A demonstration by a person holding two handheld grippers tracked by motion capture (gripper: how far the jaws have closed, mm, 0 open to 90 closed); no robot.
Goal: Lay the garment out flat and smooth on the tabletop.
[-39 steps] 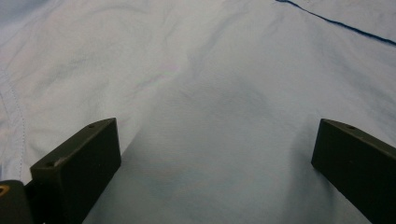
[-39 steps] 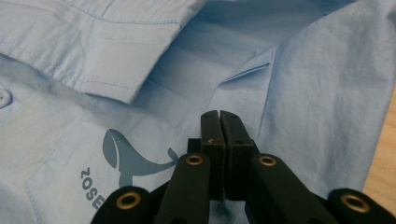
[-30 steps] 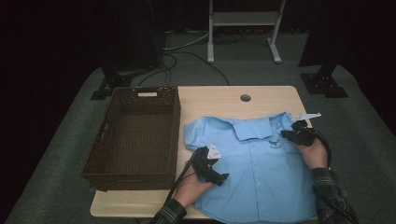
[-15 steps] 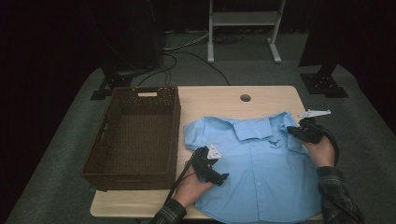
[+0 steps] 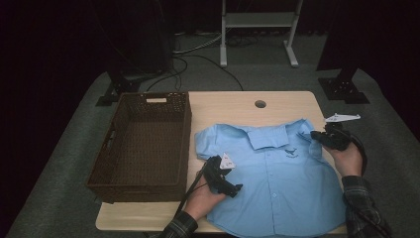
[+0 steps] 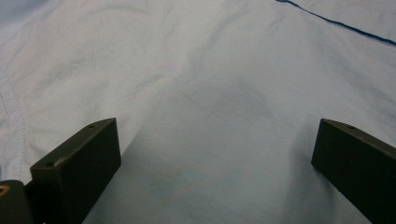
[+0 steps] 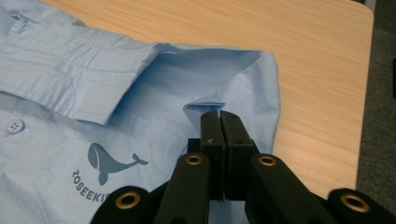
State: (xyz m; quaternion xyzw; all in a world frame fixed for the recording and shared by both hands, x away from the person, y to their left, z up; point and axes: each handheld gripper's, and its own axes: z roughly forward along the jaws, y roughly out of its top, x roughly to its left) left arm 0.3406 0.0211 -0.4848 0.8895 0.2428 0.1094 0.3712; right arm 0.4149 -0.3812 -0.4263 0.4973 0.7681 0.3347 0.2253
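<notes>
A light blue short-sleeved shirt (image 5: 277, 183) lies face up on the wooden table (image 5: 223, 106), collar toward the far side, with a whale logo (image 7: 114, 161) on its chest. My left gripper (image 5: 229, 186) rests on the shirt's left side near the hem. In the left gripper view its jaws stand wide open (image 6: 215, 154) over smooth cloth. My right gripper (image 5: 317, 138) is at the shirt's right sleeve. In the right gripper view its jaws (image 7: 219, 116) are shut on a small fold of sleeve fabric (image 7: 205, 103), slightly raised off the table.
A dark brown wicker basket (image 5: 143, 144), empty, stands on the table's left part right beside the shirt. A round cable hole (image 5: 260, 104) is near the far edge. The table's right edge (image 7: 364, 116) runs close to the right gripper. Stands and cables sit on the floor beyond.
My right gripper has moved a little to the right and up, still shut on the sleeve. The left gripper has stayed where it was.
</notes>
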